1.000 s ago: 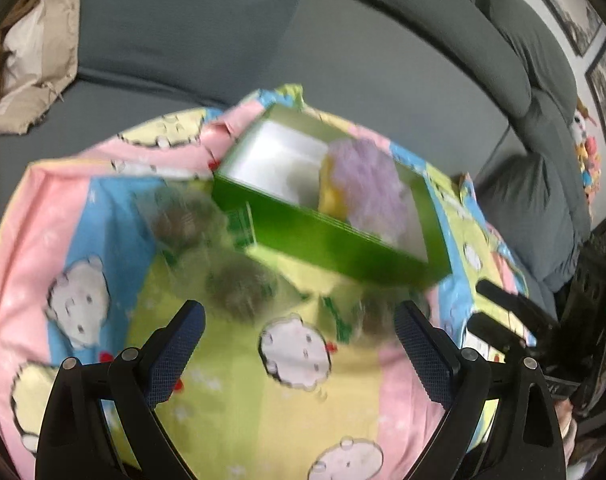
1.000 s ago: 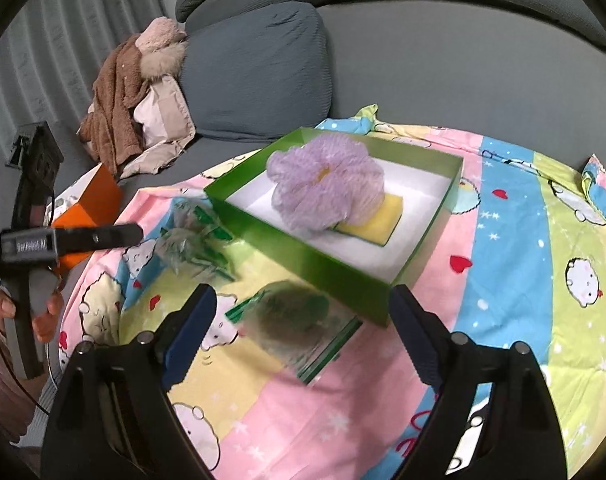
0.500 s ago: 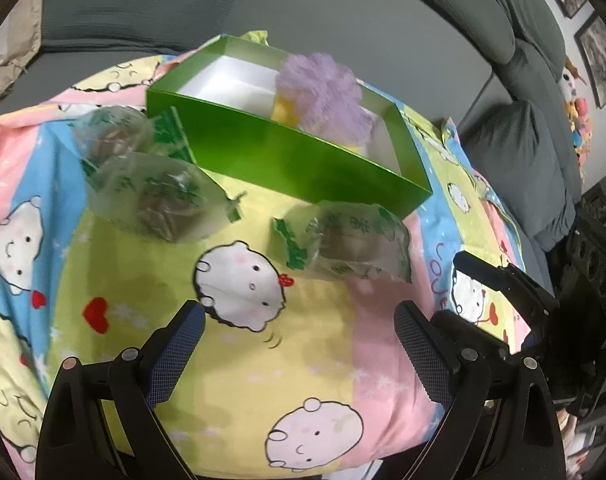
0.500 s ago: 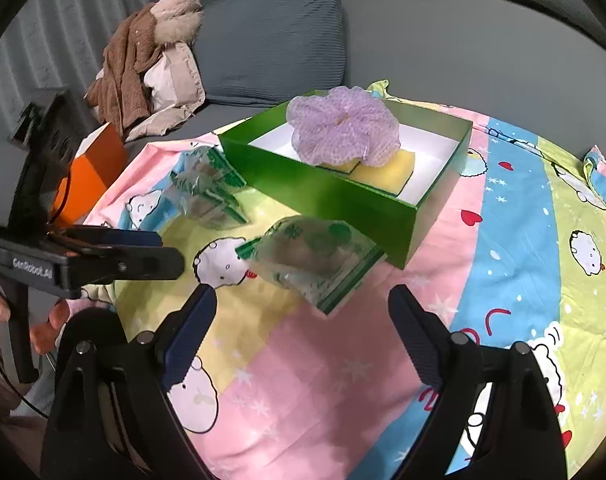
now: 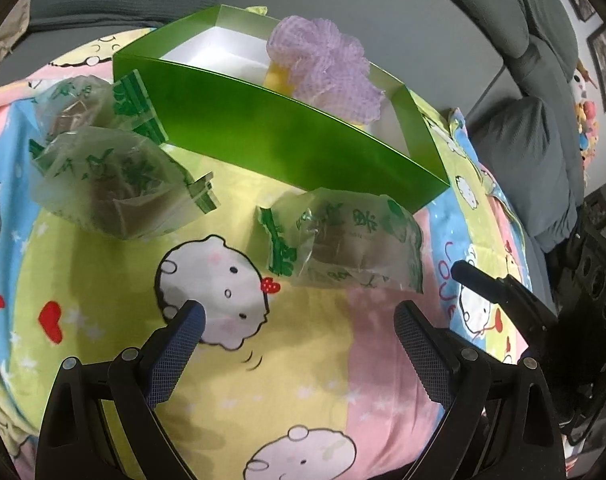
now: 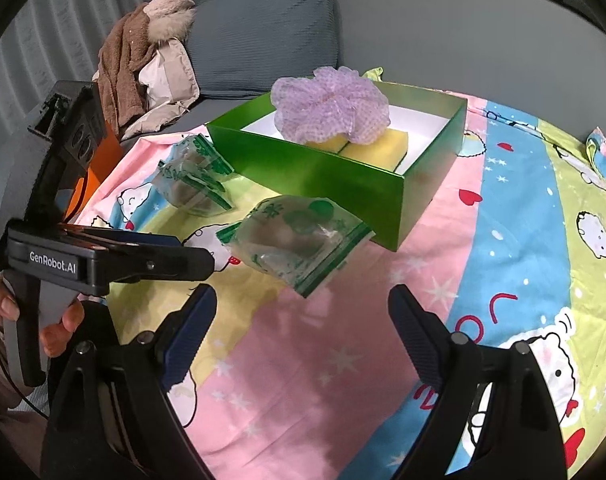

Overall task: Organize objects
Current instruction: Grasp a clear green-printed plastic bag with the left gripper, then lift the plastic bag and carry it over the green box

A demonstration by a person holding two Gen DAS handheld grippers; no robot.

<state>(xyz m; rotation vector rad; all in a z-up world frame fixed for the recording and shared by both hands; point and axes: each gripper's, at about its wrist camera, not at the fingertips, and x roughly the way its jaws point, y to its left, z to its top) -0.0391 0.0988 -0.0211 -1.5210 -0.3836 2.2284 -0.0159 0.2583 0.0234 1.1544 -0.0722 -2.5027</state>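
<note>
Three translucent plastic snack packets printed in green lie on a pastel cartoon-print cloth, just in front of an open green cardboard box that already holds a lilac mesh bath puff resting on a yellow sponge. The nearest snack packet sits just beside the box's front corner, and the other two packets overlap one another by the box's left end. The left tongs are spread wide with nothing between them, low over the cloth and short of the nearest packet; the right tongs are likewise spread and empty, with the same packet just ahead. By the look of them, the packets are light, crinkly and slippery, with a soft brown filling that could crush, so the safest hold is probably across the flat sealed edge with its green stripes, or lightly across the middle. The film may slide or buckle if pinched at one corner. The left wrist view shows both far packets apart enough to tell as two, and the box's white floor behind the puff. The right wrist view shows instead the left tongs from the side with the bare hand holding them, the sponge's full length, and a heap of brown and cream clothing on the grey sofa.
</note>
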